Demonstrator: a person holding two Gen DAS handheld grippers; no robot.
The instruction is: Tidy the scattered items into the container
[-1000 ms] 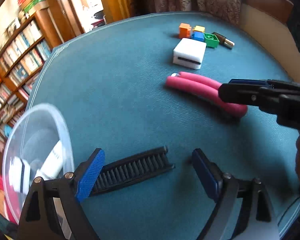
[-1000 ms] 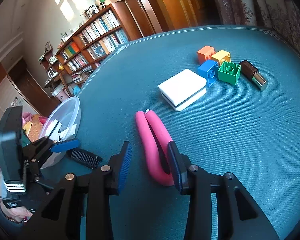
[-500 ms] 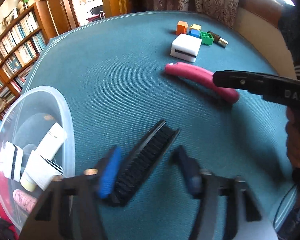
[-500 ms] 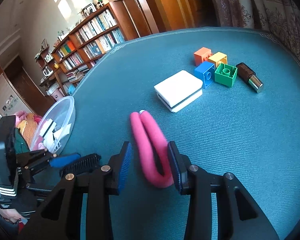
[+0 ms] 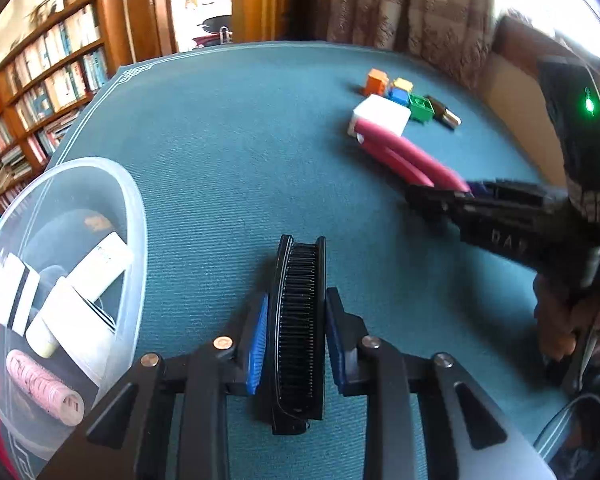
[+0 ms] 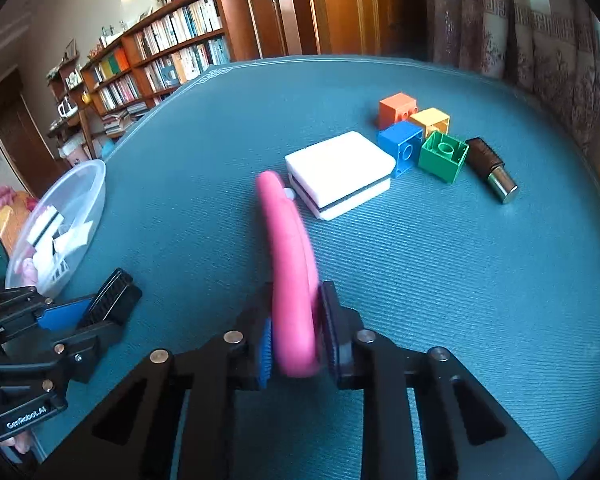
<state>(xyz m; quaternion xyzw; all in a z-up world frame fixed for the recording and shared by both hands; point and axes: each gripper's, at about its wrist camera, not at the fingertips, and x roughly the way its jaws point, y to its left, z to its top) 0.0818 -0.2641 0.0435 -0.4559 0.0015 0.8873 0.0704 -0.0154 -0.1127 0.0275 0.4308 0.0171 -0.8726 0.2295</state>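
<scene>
The left gripper [image 5: 296, 332] was closed on a black comb [image 5: 299, 328], its blue pads [image 5: 257, 340] pressed against the comb's two long sides, with the teeth facing the camera and the comb pointing away along the fingers. Whether the comb touched the blue tablecloth [image 5: 228, 140] beneath it could not be told. To the left of this gripper, near the table edge, stood a clear plastic bowl [image 5: 134, 216] that held white tubes [image 5: 80, 292] and a pink roll [image 5: 44, 388]. The right gripper [image 6: 296, 336] was closed on the bent end of a pink clip [image 6: 288, 248], whose two arms ran forward from the fingers toward a white box [image 6: 340, 168]; the clip's far tip lay just beside the box. The clip was blurred in both views, and whether it touched the cloth could not be told. In the left wrist view, the right gripper appeared at the right, held by a hand [image 5: 560, 320]. Beyond the white box stood four toy blocks close together: orange [image 6: 397, 110], yellow [image 6: 432, 120], blue [image 6: 402, 148] and green [image 6: 443, 156]. Just beside the green block lay a dark cylinder with a metal cap [image 6: 492, 170]. A bookshelf [image 6: 160, 56] and a wooden door [image 6: 340, 4] stood behind the table, with patterned curtains [image 6: 520, 20] to the right.
</scene>
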